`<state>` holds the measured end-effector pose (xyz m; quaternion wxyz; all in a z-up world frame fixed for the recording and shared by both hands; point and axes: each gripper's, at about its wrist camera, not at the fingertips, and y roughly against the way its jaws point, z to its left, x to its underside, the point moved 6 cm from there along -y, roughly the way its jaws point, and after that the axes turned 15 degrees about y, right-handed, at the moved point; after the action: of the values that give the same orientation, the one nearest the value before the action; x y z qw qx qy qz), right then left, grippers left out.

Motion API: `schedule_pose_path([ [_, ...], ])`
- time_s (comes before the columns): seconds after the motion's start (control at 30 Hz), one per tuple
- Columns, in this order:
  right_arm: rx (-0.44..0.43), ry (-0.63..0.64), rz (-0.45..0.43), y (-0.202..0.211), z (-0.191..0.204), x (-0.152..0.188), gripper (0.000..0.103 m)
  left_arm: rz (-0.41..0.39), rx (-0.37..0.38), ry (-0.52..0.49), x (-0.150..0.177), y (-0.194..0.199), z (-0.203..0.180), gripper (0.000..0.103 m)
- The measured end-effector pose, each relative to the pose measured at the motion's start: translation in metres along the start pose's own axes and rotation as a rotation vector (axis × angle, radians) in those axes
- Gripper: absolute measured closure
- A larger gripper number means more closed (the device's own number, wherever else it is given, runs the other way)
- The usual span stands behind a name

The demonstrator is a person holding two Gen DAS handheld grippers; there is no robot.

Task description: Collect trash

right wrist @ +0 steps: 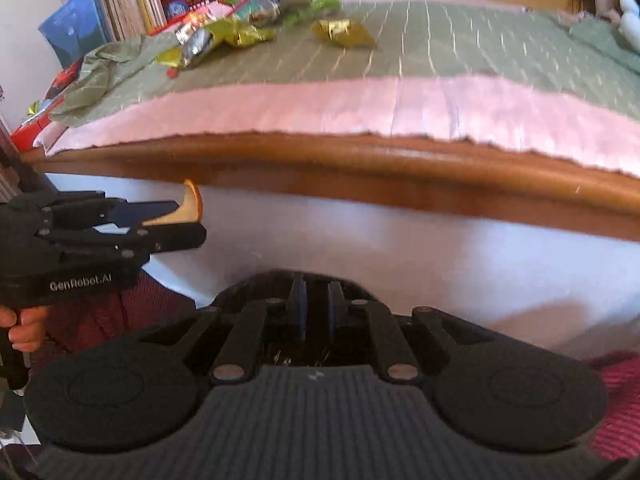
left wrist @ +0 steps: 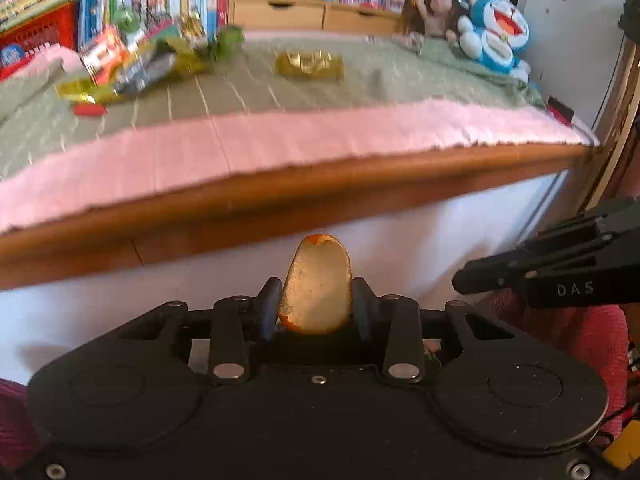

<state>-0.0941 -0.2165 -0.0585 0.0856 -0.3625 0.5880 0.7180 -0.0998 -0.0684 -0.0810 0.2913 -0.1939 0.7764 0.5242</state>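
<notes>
Gripping a gold wrapper [left wrist: 316, 286] between its pads, your left gripper [left wrist: 315, 300] hung below the bed rail [left wrist: 280, 196]; your right gripper [right wrist: 316, 308] was closed, empty. Keeping that squeeze firm mattered until a bin appeared; none showed.

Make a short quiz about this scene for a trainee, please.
1. True or false: the right gripper holds a wrapper.
2. What does the left gripper hold? A) gold wrapper B) book C) doll
3. Fill in: the remaining wrappers lie on the ____.

Key: 1 false, it is shut and holds nothing; 2 A; 3 bed.
</notes>
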Motion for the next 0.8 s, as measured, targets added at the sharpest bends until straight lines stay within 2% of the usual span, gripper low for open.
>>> schedule_pose_path([
  [0.27, -0.04, -0.062, 0.04, -0.017, -0.005, 0.007, 0.086, 0.119, -0.002, 0.015, 0.017, -0.026, 0.004, 0.067],
  [0.37, -0.048, -0.074, 0.051, -0.022, -0.006, 0.009, 0.083, 0.14, -0.009, 0.011, 0.02, -0.032, 0.005, 0.067],
  [0.63, -0.063, -0.084, 0.058, -0.028, -0.006, 0.011, 0.083, 0.163, -0.017, 0.002, 0.022, -0.041, 0.005, 0.067],
  [0.7, -0.062, -0.071, 0.02, -0.019, -0.004, 0.004, 0.083, 0.156, -0.018, 0.006, 0.019, -0.036, 0.004, 0.067],
  [0.77, -0.074, -0.034, -0.072, 0.002, -0.001, -0.015, 0.083, 0.124, -0.011, -0.001, 0.009, -0.023, 0.002, 0.067],
  [0.8, -0.073, -0.011, -0.128, 0.015, 0.0, -0.028, 0.077, 0.096, -0.001, -0.009, 0.003, -0.014, 0.0, 0.067],
])
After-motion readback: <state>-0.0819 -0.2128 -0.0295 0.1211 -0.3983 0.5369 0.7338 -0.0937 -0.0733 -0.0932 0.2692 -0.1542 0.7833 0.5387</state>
